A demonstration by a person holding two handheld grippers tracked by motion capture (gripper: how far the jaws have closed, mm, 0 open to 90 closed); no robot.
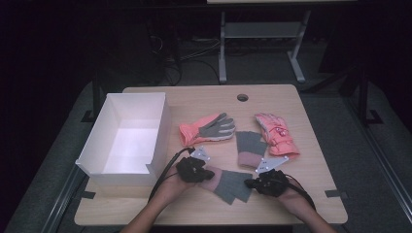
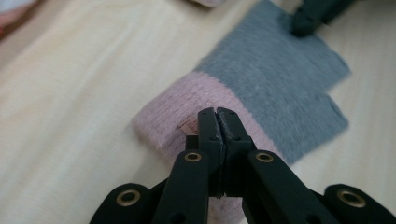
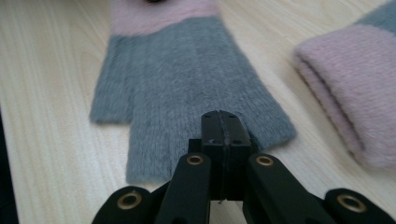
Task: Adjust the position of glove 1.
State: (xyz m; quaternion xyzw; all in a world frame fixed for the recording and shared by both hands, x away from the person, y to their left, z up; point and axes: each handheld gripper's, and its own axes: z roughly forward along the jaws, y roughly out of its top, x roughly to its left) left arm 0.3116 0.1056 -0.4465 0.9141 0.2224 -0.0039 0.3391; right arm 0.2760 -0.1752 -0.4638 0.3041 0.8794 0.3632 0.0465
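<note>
Grey-pink glove (image 1: 232,185) stretched between tongs — left tongs (image 2: 217,122) clenched on cuff, right tongs (image 3: 223,125) on fingertip edge.

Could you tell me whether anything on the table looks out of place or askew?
Nothing looks damaged or spilled. The four gloves lie loose and unpaired: the near grey-and-pink glove is held at both ends by the left tool and right tool, its mate lies apart, and the white box holds nothing.

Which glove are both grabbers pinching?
The grey knit glove with the pink cuff nearest the person; its matching twin and both orange gloves lie untouched.
</note>
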